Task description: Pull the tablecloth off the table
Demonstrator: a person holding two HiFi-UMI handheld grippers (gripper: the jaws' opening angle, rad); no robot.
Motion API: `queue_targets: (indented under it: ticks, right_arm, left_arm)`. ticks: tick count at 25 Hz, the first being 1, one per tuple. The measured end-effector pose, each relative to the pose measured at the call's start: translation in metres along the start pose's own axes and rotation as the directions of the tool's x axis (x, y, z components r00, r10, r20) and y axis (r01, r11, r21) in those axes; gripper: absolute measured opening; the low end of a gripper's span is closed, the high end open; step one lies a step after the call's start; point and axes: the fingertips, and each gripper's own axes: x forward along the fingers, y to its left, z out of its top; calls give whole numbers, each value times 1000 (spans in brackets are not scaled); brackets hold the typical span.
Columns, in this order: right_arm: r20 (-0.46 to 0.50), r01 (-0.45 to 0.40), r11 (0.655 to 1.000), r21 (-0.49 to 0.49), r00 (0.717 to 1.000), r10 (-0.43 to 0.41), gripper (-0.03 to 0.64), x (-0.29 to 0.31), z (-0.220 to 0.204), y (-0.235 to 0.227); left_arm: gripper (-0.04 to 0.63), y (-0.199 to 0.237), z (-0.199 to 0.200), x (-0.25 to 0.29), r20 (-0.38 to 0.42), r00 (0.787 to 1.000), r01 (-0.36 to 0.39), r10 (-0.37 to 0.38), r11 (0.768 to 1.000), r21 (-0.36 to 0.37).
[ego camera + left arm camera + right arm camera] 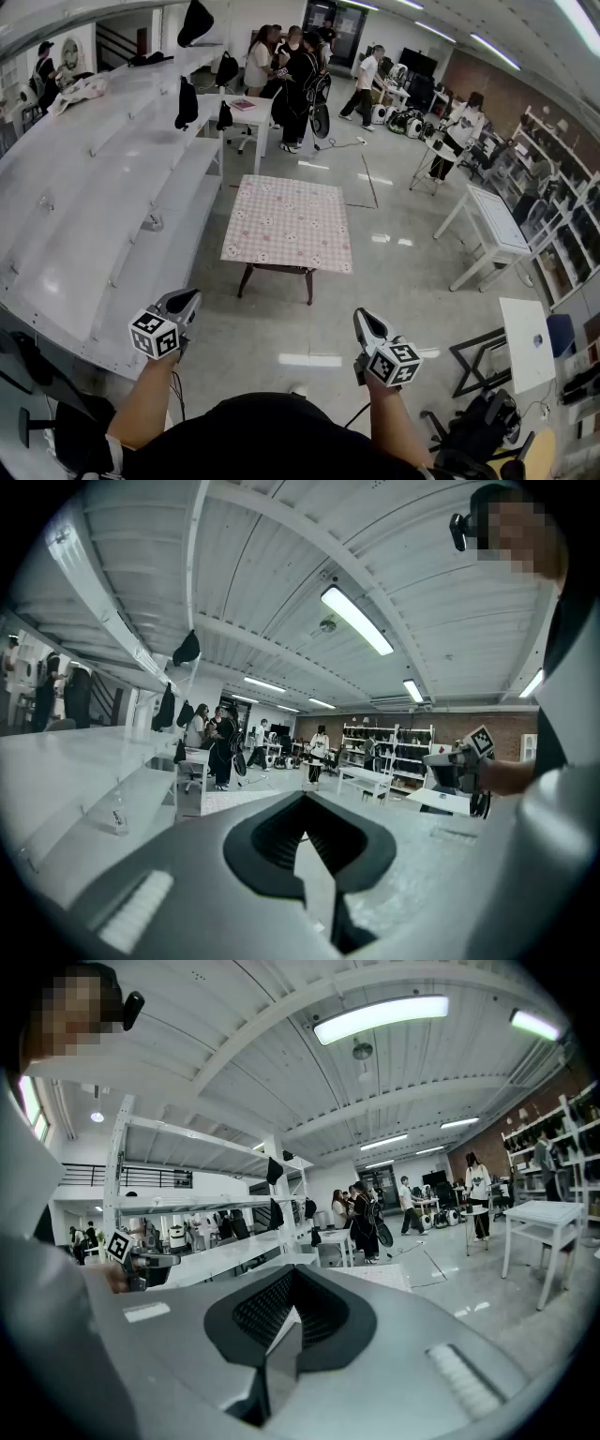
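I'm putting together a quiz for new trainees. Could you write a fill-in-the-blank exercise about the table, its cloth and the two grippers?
1. The tablecloth on the table is checked white and ____.
2. The left gripper and the right gripper each hold ____.
3. The jaws of both grippers are ____.
Missing words: pink; nothing; shut.

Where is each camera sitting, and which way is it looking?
Head view: on the person's head, looking down and ahead at the tablecloth; shows both forearms, left gripper and right gripper.
Left gripper view: on the left gripper, looking along its jaws across the room; shows those jaws and, at right, the right gripper.
Right gripper view: on the right gripper, looking the same way; shows its jaws and, at left, the left gripper.
Shared: both gripper views see the tablecloth and the people.
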Motion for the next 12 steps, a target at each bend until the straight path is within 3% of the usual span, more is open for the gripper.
queue_targets:
  ticks: [12]
  right_arm:
    - [27,32,999,-4,999,-32,31,-4,-1,11]
  left_arm:
    - [0,-4,4,-2,-4,999,37,-37,999,32]
